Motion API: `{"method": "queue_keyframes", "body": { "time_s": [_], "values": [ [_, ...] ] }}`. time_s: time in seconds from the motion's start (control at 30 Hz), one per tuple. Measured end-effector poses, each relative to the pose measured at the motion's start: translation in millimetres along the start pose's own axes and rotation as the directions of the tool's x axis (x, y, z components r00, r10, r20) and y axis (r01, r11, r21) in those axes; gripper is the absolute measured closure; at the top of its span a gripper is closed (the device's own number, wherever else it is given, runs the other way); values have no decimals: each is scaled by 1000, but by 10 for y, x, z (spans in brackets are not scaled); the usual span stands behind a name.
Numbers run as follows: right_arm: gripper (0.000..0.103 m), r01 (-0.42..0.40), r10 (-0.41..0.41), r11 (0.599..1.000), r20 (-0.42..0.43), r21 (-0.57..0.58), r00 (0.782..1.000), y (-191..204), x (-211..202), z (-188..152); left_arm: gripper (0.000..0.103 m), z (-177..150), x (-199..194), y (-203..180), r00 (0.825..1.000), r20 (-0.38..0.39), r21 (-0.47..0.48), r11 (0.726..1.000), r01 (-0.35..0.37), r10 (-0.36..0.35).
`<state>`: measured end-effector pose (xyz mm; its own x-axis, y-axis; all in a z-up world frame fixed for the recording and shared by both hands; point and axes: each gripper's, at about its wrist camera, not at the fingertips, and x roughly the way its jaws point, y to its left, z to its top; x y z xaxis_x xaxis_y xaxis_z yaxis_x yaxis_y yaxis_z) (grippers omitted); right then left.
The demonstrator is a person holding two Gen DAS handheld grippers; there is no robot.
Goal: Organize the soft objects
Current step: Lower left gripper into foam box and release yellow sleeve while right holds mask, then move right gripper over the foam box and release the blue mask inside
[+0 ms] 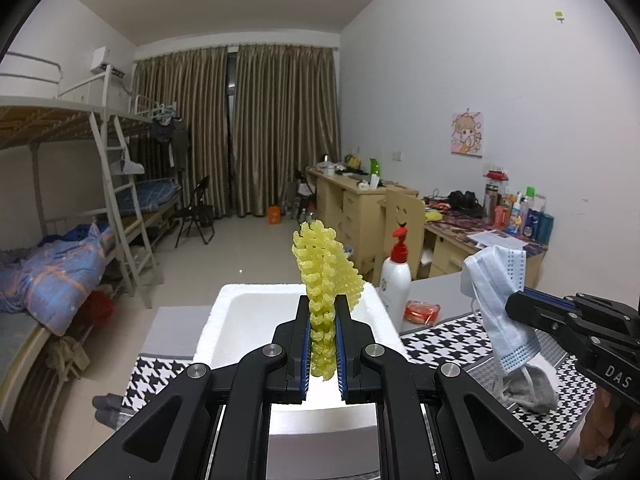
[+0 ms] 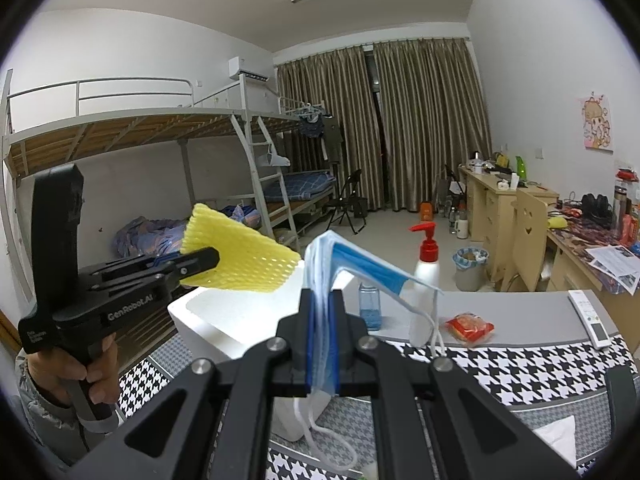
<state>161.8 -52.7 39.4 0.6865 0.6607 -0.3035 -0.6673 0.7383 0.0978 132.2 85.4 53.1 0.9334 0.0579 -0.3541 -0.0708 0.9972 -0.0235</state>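
A white pump bottle [image 2: 425,276] with a red top stands near the table's [image 2: 520,316] far edge; a small blue bottle [image 2: 369,306] just left of it; a red packet [image 2: 469,328] right; a white remote [image 2: 591,317] at the right edge.

White lettering reading "GenRobot.AI" ran along the side of the black handheld left gripper [image 2: 208,264], and smaller white print on that gripper's rear block was too small to read. The black body of the right gripper [image 1: 514,306] carried the raised letters "DAS" in the left wrist view, cut off there by the picture's edge.
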Motion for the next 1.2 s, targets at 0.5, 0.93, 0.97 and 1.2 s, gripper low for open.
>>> {"method": "queue_keyframes", "body": {
  "time_s": [0.5, 0.93, 0.97, 1.2],
  "values": [
    [93, 17, -17, 1000, -18, -16, 1000, 81, 125, 79, 92, -52, 240, 198, 998, -61, -13, 1000, -2, 2],
    [93, 14, -14, 1000, -40, -21, 999, 132, 231, 93, 16, -55, 209, 340, 998, -54, -55, 998, -31, 28],
    [93, 12, -13, 1000, -40, -22, 999, 135, 240, 105, 12, -62, 191, 350, 998, -46, -54, 998, -39, 37],
    [93, 16, -17, 999, -26, -46, 1000, 182, 248, 158, 1, -76, 26, 415, 997, 4, -47, 996, -76, 76]
  ]
}}
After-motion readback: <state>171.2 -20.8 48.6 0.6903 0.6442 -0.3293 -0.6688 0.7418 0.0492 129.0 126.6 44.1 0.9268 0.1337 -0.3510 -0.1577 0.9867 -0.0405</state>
